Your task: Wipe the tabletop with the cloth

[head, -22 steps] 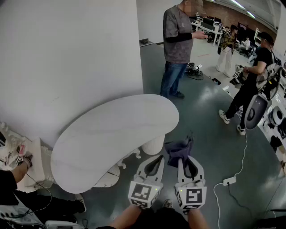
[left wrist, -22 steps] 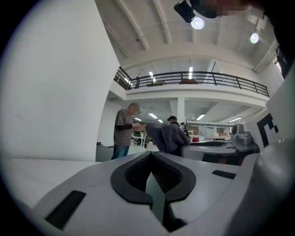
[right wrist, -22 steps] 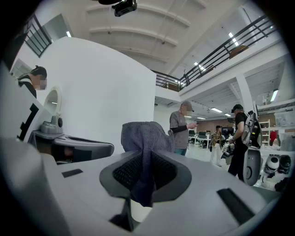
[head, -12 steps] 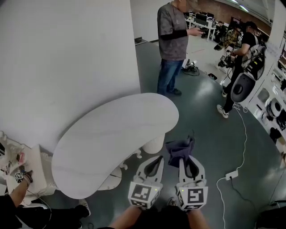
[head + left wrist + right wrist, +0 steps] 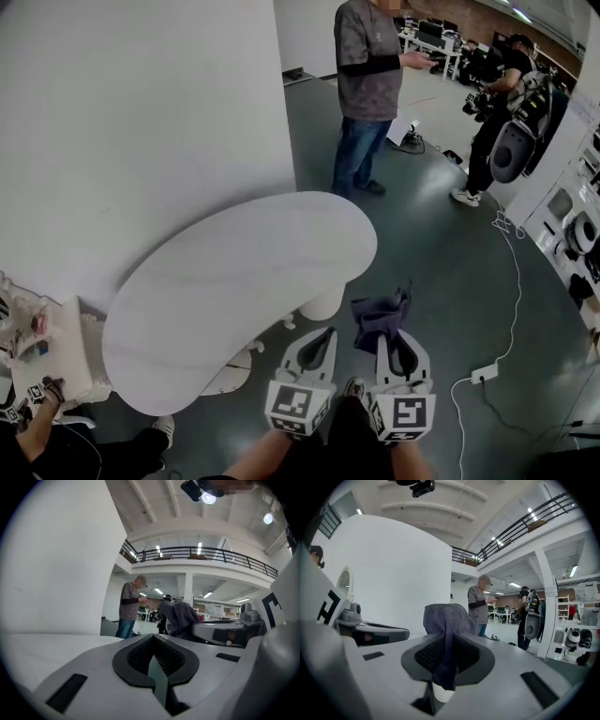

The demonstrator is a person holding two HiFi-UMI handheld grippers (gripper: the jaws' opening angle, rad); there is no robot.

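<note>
Standing at the near right end of a white, bean-shaped surface (image 5: 225,281), a person is holding one tool in each hand, both pointing forward over the dark green floor (image 5: 441,272).

The right tool (image 5: 390,330) is clamping a purple-grey cloth (image 5: 377,317). In the right gripper view a fold of the fabric is running down between the two jaws, and the rest is bunching up in a lump above them. The left tool (image 5: 321,332) is carrying nothing. In the left gripper view its jaws are pressing together with only a thin seam between them.

The cloth is hanging in the air above the floor, just to the right of the surface's round pedestal (image 5: 323,305), and is not touching the top. The surface itself is looking bare.

Beyond it, a white wall (image 5: 141,112) is curving along the left side. A person in a grey shirt (image 5: 368,56) is standing at the far end, looking down at something in their hands.

Judging from this, wiping is not yet under way and the cloth is only being carried toward the surface.

The next move is likely calling for swinging the right tool left and forward over the top, then lowering it until the bunched fabric is pressing on the white face. The clamp needs to be kept firm so the cloth is not slipping out during strokes.
</note>
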